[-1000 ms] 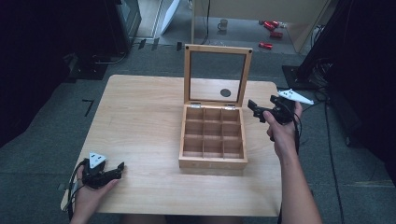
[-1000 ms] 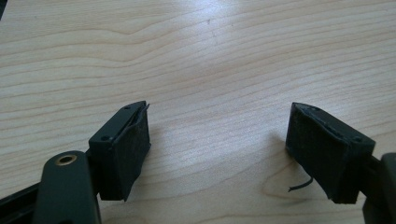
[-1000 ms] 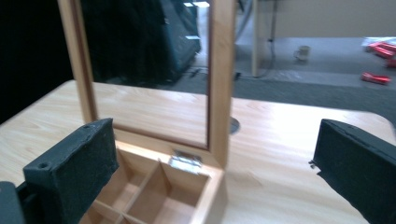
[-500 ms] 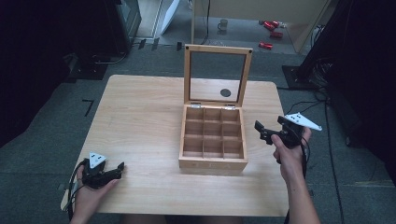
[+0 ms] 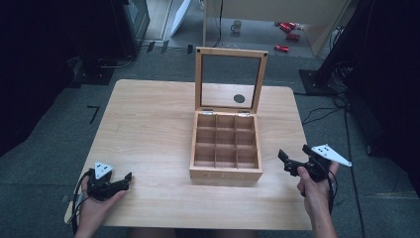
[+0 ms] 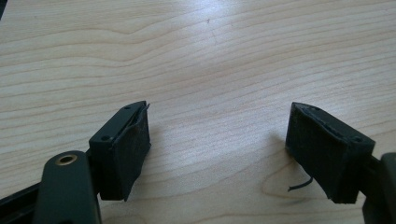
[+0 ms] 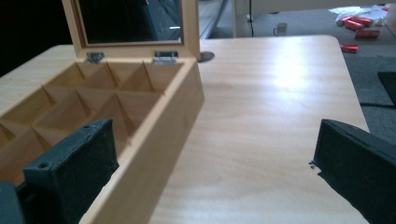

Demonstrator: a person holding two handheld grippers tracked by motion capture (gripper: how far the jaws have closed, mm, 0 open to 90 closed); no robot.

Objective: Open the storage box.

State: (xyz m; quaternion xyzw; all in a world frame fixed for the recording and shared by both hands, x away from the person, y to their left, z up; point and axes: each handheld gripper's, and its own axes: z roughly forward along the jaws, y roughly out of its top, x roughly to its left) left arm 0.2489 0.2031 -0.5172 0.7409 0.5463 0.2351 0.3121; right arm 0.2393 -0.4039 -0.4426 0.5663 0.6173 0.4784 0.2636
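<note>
Two black handheld grippers gape empty: right gripper [image 5: 286,162] just beside the open compartmented wooden tea box [image 5: 226,150], left gripper [image 5: 124,181] well apart.

Pale smooth wooden table [image 5: 148,129], wooden box [image 5: 226,148] with glass-paned lid, metal hinges, matt black jaws

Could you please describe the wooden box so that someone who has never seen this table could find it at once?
Start at the pale wooden table: the box sits right of its centre, between the two grippers. Its glass-paned lid stands open upright at the far side, and the inside is split into nine square compartments, all empty. The only other thing on the tabletop is a small dark disc behind it.
</note>
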